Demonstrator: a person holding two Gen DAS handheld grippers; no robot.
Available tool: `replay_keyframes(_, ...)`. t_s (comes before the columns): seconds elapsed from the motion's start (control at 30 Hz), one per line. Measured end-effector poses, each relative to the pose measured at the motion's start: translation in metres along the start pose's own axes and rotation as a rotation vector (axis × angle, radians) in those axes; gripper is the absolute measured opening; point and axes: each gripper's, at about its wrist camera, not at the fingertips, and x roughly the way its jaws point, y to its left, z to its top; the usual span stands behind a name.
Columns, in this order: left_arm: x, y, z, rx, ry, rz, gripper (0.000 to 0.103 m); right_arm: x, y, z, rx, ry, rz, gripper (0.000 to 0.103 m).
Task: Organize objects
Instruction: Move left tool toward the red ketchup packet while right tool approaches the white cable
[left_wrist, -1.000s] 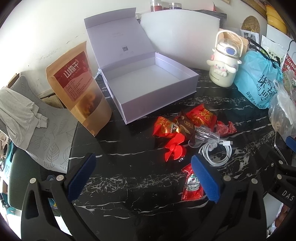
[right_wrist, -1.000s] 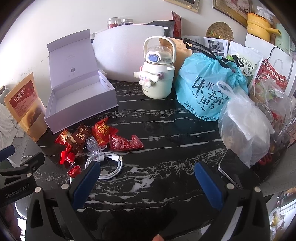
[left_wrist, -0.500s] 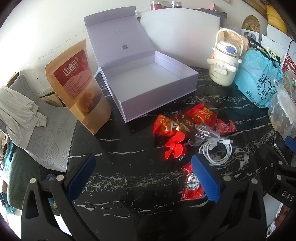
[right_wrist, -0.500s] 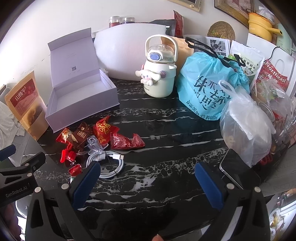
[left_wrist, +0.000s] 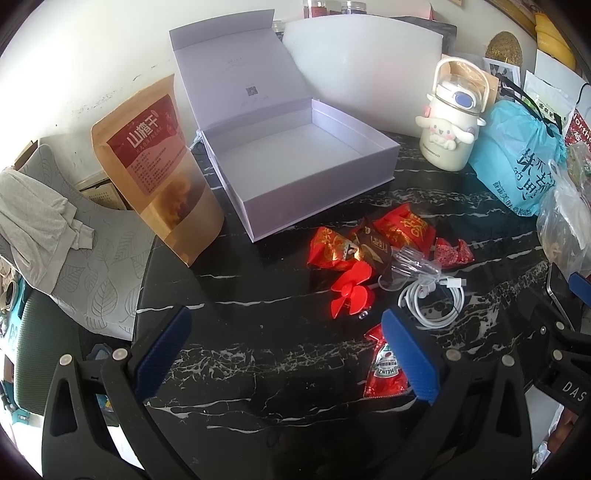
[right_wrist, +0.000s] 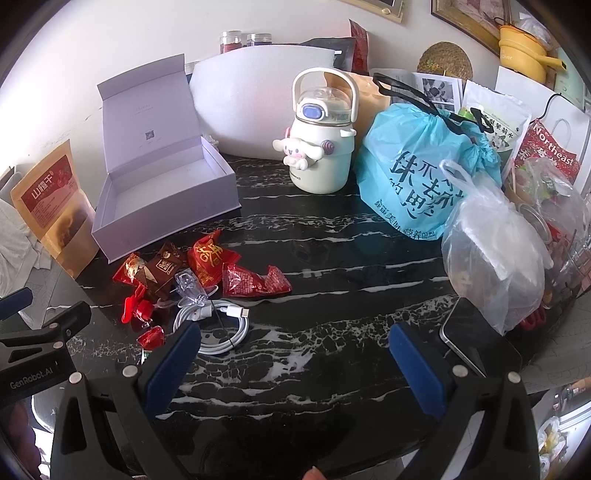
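Stage: opening of the sort; nothing is gripped and the lavender gift box (left_wrist: 306, 162) stands empty, lid propped up behind it, so no item appears stowed yet.

Grippers: left gripper (left_wrist: 284, 343) and right gripper (right_wrist: 295, 354) both hover over bare black marble tabletop (right_wrist: 332, 288), jaws spread wide, holding nothing.

Loose items, left wrist view: a cluster at 2 o'clock from the left gripper. Red snack packets (left_wrist: 402, 227) and a brown one (left_wrist: 375, 249) lie nearest the box front; a red toy propeller (left_wrist: 351, 291) and a coiled white charging cable (left_wrist: 434, 301) sit closer in; a Heinz ketchup sachet (left_wrist: 384, 369) lies touching the right-hand blue pad in view.

Next move, as a judgement: one gripper drops onto a single item, probably the ketchup sachet or the cable, and carries it to the box at 12 o'clock. Flat packets call for a low, pinching approach.

Clearances: open marble lies between grippers and cluster. A kraft snack pouch (left_wrist: 159, 170) stands just left of the box, at 10 o'clock. In the right wrist view a cartoon-dog bottle (right_wrist: 321, 147), a blue plastic bag (right_wrist: 417, 173) and a smartphone (right_wrist: 476, 343) crowd 12 to 3 o'clock. The table edge falls away at 9 o'clock.
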Motion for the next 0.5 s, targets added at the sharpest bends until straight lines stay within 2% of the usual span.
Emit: replay_keyframes(0.5, 0.0011, -0.0018, -0.0055, 0.0, 0.014, 0.002, 0.103, 0.0023, -0.0009, -0.0036, 0.0, 0.017, 0.015, 0.102)
